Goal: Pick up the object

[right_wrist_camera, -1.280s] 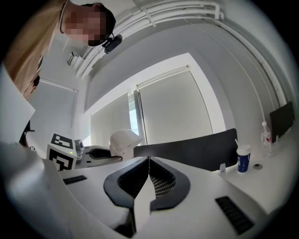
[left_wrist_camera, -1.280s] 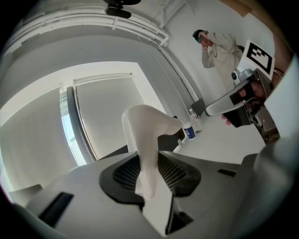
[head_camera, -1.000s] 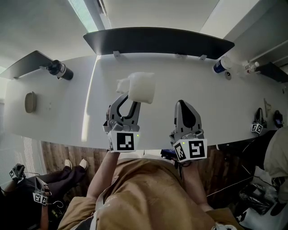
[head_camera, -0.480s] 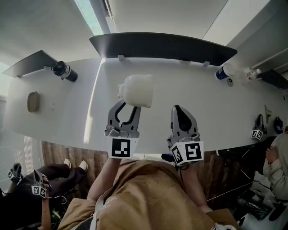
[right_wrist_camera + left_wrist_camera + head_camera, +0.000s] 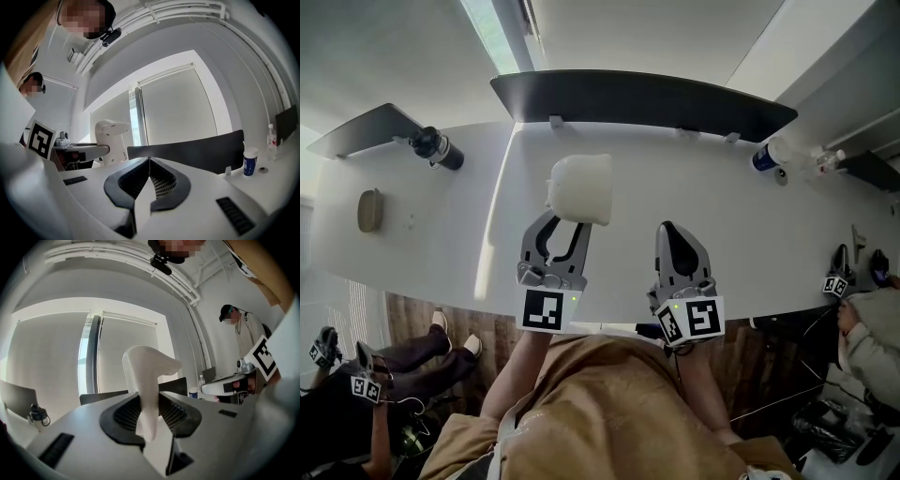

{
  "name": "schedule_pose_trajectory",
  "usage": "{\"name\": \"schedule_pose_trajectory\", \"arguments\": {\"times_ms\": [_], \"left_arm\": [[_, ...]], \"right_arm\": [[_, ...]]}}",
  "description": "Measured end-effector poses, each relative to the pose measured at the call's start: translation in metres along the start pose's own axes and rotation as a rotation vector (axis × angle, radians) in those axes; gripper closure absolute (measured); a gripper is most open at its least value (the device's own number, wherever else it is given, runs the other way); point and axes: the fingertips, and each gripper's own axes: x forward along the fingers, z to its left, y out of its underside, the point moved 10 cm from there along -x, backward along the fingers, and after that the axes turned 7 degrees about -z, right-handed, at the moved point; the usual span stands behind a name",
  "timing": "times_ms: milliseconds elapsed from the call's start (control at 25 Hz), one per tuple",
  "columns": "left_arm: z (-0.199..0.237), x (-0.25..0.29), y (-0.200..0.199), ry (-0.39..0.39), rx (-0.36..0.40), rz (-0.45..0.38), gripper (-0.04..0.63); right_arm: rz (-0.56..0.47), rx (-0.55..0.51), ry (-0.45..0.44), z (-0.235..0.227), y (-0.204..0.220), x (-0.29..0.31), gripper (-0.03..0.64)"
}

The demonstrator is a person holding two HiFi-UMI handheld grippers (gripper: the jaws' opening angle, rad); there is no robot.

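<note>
Head view shows the left gripper (image 5: pixel 565 223) holding the white object (image 5: pixel 579 187) between its two jaws, over the white table (image 5: pixel 750 234), a little left of the middle. Whether the object touches the table, I cannot tell. In the left gripper view the ribbed pads (image 5: pixel 125 412) press on both sides of the object's narrow lower part, and its wider rounded top stands above them. The right gripper (image 5: pixel 674 232) is just to the right, near the table's near edge. Its jaws are closed together with nothing between them. A dark chair back (image 5: pixel 647 94) stands at the far side. A black bottle (image 5: pixel 436 148) lies far left, and a small bottle with a blue label (image 5: pixel 766 155) stands far right.
</note>
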Motion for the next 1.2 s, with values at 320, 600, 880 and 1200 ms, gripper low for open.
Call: {"name": "schedule_pose_trajectory", "arguments": {"times_ms": [320, 600, 880, 1200], "left_arm": [[0.0026, -0.0014, 0.0021, -0.018, -0.02, 0.0, 0.474], [0.0042, -0.0024, 0.0018, -0.021, -0.031, -0.007, 0.474], [0.0048, -0.0025, 0.0003, -0.027, -0.026, -0.012, 0.474], [0.0045, -0.0031, -0.0036, -0.031, -0.015, -0.021, 0.474]], "right_arm": [[0.011, 0.007, 0.007, -0.0034, 0.0008, -0.001, 0.607], [0.017, 0.0, 0.011, -0.0053, 0.0014, -0.0029, 0.607], [0.007, 0.002, 0.0, -0.0052, -0.0002, -0.0041, 0.607], [0.015, 0.004, 0.003, -0.0065, -0.0005, -0.0054, 0.607]]}}
